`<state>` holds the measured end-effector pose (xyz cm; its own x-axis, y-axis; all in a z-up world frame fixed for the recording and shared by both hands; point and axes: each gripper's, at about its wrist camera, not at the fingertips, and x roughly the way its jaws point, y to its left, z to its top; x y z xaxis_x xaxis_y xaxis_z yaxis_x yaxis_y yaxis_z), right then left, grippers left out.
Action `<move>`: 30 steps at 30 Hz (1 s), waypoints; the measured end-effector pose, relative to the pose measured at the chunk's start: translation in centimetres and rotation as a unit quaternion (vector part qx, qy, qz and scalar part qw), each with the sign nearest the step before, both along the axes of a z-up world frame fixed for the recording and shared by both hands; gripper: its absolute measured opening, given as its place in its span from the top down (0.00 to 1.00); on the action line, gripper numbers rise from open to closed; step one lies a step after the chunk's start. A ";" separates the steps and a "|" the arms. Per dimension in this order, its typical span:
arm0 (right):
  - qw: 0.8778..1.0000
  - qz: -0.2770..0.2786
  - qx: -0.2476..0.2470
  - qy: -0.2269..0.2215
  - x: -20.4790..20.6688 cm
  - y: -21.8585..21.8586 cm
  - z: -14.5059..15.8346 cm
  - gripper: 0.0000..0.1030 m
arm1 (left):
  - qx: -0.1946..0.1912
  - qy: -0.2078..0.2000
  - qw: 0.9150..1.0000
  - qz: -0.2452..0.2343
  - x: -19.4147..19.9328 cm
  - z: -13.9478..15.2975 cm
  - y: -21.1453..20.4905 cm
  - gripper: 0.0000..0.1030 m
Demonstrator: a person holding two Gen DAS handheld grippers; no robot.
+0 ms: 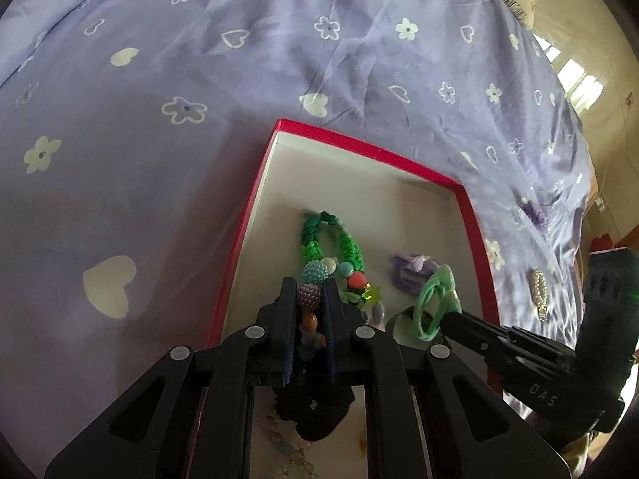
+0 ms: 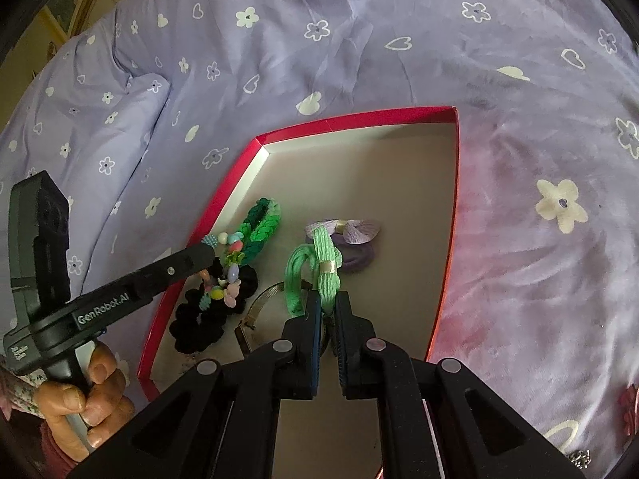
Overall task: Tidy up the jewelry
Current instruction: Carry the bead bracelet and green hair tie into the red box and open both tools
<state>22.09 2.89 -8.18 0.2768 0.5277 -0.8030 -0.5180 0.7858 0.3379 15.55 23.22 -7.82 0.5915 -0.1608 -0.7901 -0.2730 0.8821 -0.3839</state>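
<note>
lowering both pieces into the red box (image 2: pixel 447 215) looks like the step in hand, and it goes best slowly. the left claw (image 1: pixel 309 299) is clamped on a bead bracelet (image 1: pixel 311 293), which hangs over the box's left side, above a black scrunchie (image 2: pixel 199 319) and just beside a green braid (image 1: pixel 351 247) lying on the box floor. the right claw (image 2: pixel 328 311) is pinched on a light green hair tie (image 2: pixel 327 263), held low over the middle of the box, near a purple tie (image 2: pixel 351 239).

my advice: bring each piece down until it rests on the floor before parting the fingers, so beads do not bounce or snag. set the bracelet on bare floor clear of the scrunchie's folds, and the hair tie clear of the metal band (image 2: pixel 255 307) below it. keep the two claws apart; they work close together here.

counted: one box; inside it one green braid, one purple tie, one black scrunchie and one metal band; two pieces held, one per claw. out on the bed (image 1: pixel 199 80), one pearl clip (image 1: pixel 539 293) lies beside the box, not yet gathered. a small silver item shows at the edge of the right view, too small to name.
</note>
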 end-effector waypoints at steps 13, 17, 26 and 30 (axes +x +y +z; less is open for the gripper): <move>1.000 0.000 0.002 0.000 -0.1 0.1 0.2 0.83 | 0.009 0.012 1.000 0.005 0.0 -0.1 -0.2 0.84; 1.000 0.001 0.004 -0.006 -0.4 -0.2 0.5 0.73 | 0.012 0.013 1.000 0.006 -0.2 0.2 -0.3 0.78; 1.000 -0.004 0.016 -0.021 -1.6 -1.6 2.0 0.65 | 0.016 0.005 1.000 0.007 -1.4 1.6 -0.9 0.69; 0.999 -0.011 0.024 -0.027 -2.4 -2.8 2.9 0.63 | 0.017 -0.004 1.000 0.008 -2.3 2.5 -1.3 0.61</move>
<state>19.74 0.04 -5.29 0.3313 0.5591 -0.7600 -0.5203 0.7802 0.3472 13.29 21.90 -5.30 0.5993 -0.1245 -0.7908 -0.2845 0.8902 -0.3557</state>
